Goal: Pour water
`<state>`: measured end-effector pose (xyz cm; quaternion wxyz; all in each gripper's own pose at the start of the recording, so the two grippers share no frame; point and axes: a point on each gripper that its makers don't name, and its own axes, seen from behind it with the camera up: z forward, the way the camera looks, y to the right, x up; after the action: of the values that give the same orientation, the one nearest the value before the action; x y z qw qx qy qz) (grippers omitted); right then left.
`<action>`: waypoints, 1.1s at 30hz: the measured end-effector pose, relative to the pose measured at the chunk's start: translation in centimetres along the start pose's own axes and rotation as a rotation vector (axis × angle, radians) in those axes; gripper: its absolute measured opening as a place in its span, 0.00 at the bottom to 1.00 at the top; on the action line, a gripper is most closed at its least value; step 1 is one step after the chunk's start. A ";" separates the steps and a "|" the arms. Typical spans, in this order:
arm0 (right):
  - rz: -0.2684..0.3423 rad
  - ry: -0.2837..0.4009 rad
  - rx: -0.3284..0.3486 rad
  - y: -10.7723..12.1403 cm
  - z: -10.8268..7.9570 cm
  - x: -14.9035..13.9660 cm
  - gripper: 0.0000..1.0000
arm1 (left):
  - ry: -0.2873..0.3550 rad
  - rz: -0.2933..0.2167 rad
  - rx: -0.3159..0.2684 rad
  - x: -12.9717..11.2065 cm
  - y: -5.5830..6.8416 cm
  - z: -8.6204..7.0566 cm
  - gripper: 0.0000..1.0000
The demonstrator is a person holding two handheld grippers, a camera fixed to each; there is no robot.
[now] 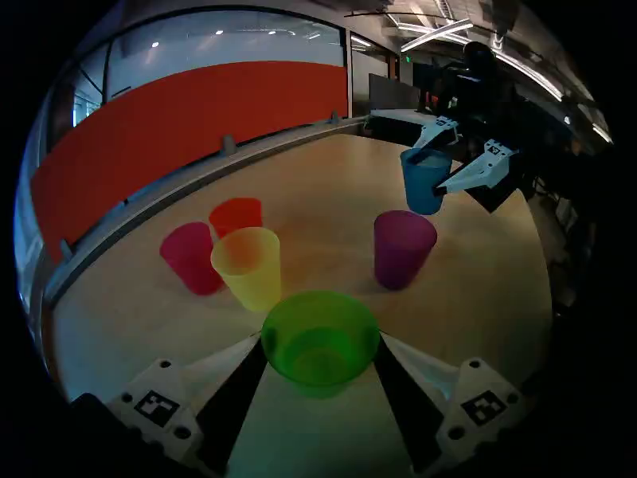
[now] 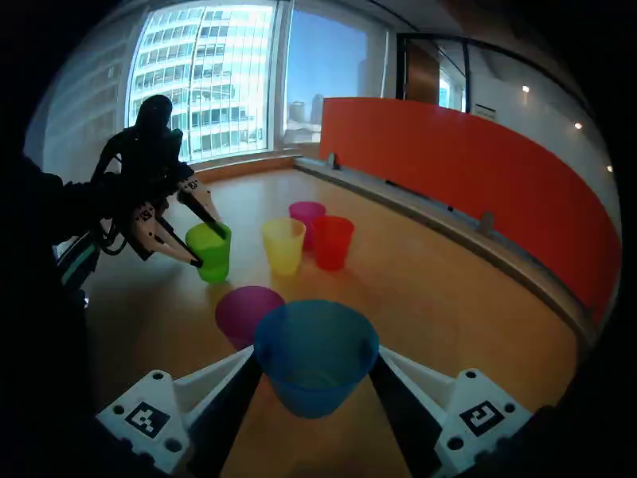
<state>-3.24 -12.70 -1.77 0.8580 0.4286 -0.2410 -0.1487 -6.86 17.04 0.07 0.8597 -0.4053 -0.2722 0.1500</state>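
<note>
**Over the wooden table: both cups gripped, pour not yet begun**

Between the fingers of your left gripper sits the green cup, upright and clamped on both sides; your right gripper is likewise closed on the blue cup, also upright. From the left gripper view the blue cup stands at one o'clock, well apart; the purple cup lies nearer on the same bearing, between the two; the yellow cup, pink cup and orange cup cluster at eleven o'clock. Which held cup carries water cannot be told. You appear to be at the carry stage; next, bring one rim above the other's mouth, then tilt slowly, keeping the receiver level and off the purple cup.
</note>
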 end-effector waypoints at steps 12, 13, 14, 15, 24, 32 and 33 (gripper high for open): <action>0.002 -0.022 0.010 -0.5 0.6 -0.9 0.91 | 0.001 -0.015 -0.008 -0.7 -0.1 0.8 0.87; 0.001 -0.024 0.011 -0.5 0.7 -1.0 0.90 | 0.001 -0.017 -0.009 -0.8 -0.1 0.8 0.87; 0.000 -0.026 0.011 -0.5 0.7 -1.0 0.90 | 0.001 -0.019 -0.009 -0.9 -0.1 0.8 0.87; -0.001 -0.028 0.011 -0.5 0.7 -1.1 0.90 | 0.001 -0.021 -0.010 -0.9 -0.1 0.7 0.87; 0.006 -0.040 0.017 -0.9 1.1 -2.0 0.90 | 0.002 -0.024 -0.010 -1.2 0.0 0.7 0.88; 0.012 -0.050 0.018 -1.1 1.9 -2.9 0.90 | -0.010 0.002 0.002 -1.2 -0.2 0.7 0.90; 0.012 -0.051 0.018 -1.2 2.0 -3.0 0.90 | -0.012 0.004 0.003 -1.2 -0.1 0.7 0.90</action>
<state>-6.90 -13.30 -2.56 0.8485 0.4310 -0.2667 -0.1523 -8.23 16.77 0.10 0.8583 -0.4038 -0.2762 0.1546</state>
